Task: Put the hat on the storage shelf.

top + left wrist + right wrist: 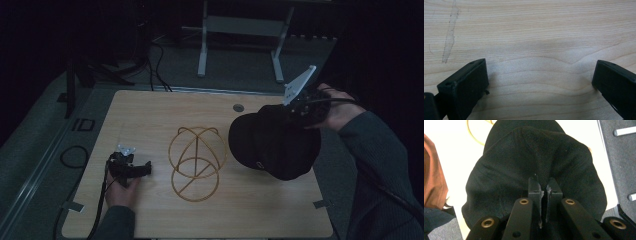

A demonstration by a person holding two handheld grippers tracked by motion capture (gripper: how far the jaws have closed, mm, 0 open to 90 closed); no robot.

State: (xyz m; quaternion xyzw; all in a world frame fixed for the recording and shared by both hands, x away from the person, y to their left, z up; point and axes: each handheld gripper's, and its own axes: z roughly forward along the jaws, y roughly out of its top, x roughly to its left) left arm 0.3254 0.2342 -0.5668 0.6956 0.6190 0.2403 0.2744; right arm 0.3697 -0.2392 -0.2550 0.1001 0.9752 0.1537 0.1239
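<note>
Wooden table point(150, 115), right gripper point(545, 185) pinching black cap point(275, 140)

Looks like a lab or test room, dim. Bare light-wood counter point(150, 115) with a cable hole point(238, 107) at its far edge, grey carpet floor point(240, 75), loose black cables point(157, 65) at far left, grey metal legs of another desk point(202, 50) behind.

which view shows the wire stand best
The high view: the whole wire stand sits mid-table, beside the black cap. The right gripper view catches just a yellow arc past the cap.
</note>
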